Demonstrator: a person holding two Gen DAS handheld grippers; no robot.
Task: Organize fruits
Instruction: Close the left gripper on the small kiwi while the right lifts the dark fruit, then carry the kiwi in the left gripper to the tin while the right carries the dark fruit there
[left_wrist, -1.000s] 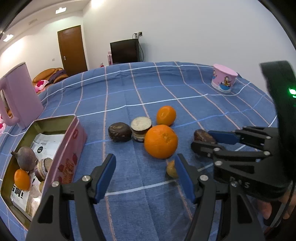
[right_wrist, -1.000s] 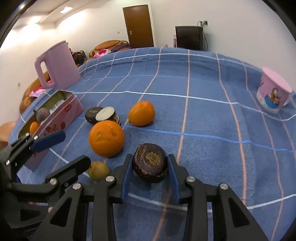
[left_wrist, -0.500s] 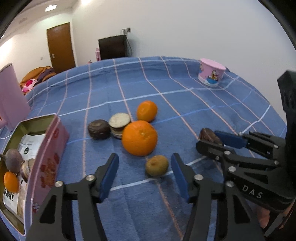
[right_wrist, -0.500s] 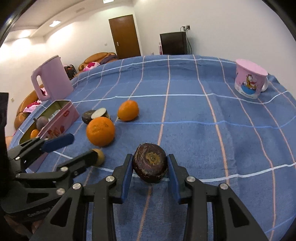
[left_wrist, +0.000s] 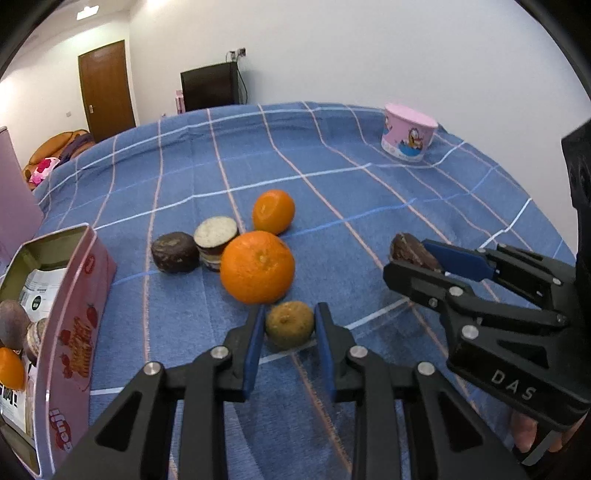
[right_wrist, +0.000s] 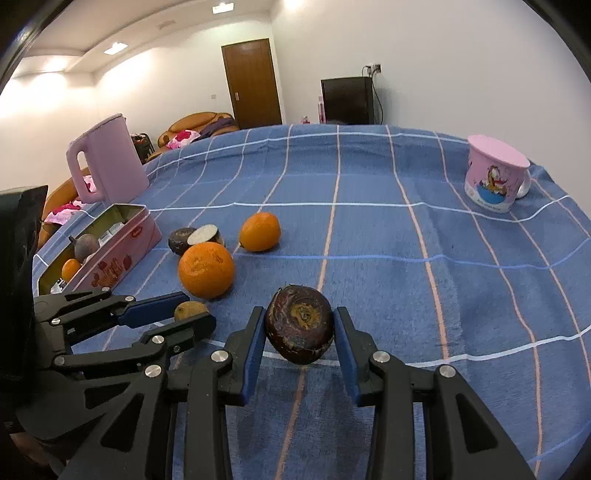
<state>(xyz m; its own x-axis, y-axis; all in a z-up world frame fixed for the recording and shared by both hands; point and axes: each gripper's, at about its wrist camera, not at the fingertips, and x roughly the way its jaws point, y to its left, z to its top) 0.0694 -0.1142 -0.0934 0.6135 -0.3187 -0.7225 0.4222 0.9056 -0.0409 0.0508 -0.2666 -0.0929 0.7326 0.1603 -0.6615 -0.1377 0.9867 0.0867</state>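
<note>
Near: my left gripper (left_wrist: 289, 334) pinched tight on the small brownish-green fruit (left_wrist: 289, 323) lying on the blue cloth (left_wrist: 369, 192) | my right gripper (right_wrist: 300, 341) clamps the dark fruit (right_wrist: 300, 324) | lift straight, clear the big orange (left_wrist: 257, 266) touching behind | far left: pink tin (left_wrist: 79, 295) awaits both.

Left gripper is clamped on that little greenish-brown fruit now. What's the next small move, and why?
Probably lift it straight up a little. The left gripper pads sit on both sides of the small fruit, which lies right against the big orange; rising first should clear it before swinging toward the pink tin.
</note>
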